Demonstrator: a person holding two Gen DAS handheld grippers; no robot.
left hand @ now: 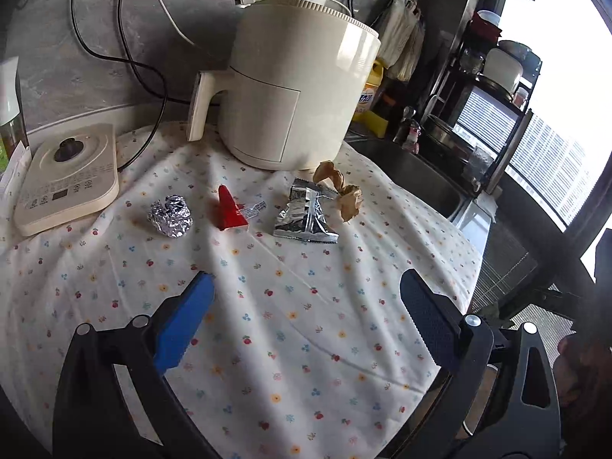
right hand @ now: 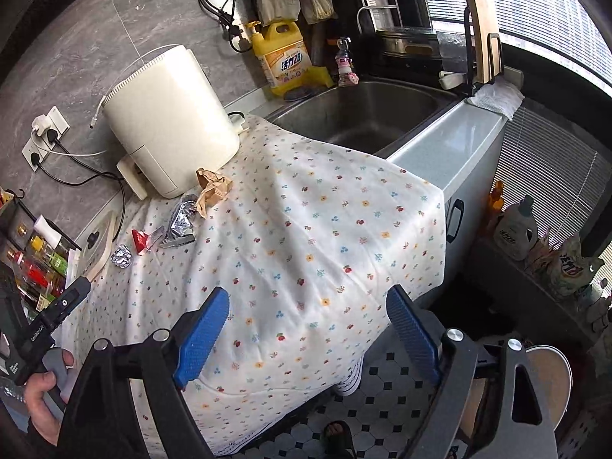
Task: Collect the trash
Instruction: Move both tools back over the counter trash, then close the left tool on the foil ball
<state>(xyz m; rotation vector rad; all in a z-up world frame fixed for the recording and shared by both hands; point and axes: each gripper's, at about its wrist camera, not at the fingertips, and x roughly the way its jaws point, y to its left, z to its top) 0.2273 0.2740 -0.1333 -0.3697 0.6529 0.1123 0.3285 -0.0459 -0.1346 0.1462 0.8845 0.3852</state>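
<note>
Four pieces of trash lie in a row on the flowered cloth (left hand: pixel 290 306): a crumpled foil ball (left hand: pixel 171 216), a red wrapper (left hand: pixel 230 210), a silver foil packet (left hand: pixel 306 214) and a crumpled brown paper (left hand: pixel 340 189). My left gripper (left hand: pixel 306 294) is open and empty, above the cloth in front of them. My right gripper (right hand: pixel 308 306) is open and empty, above the cloth's near edge, far from the trash; its view shows the foil ball (right hand: pixel 121 257), red wrapper (right hand: pixel 140 241), silver packet (right hand: pixel 181 222) and brown paper (right hand: pixel 211 189).
A cream air fryer (left hand: pixel 294 88) stands behind the trash. A cream hob (left hand: pixel 69 179) lies at the left, with cables behind. A steel sink (right hand: pixel 367 114) and a yellow detergent bottle (right hand: pixel 281 57) are at the right. The cloth hangs over the counter's front edge (right hand: pixel 306 382).
</note>
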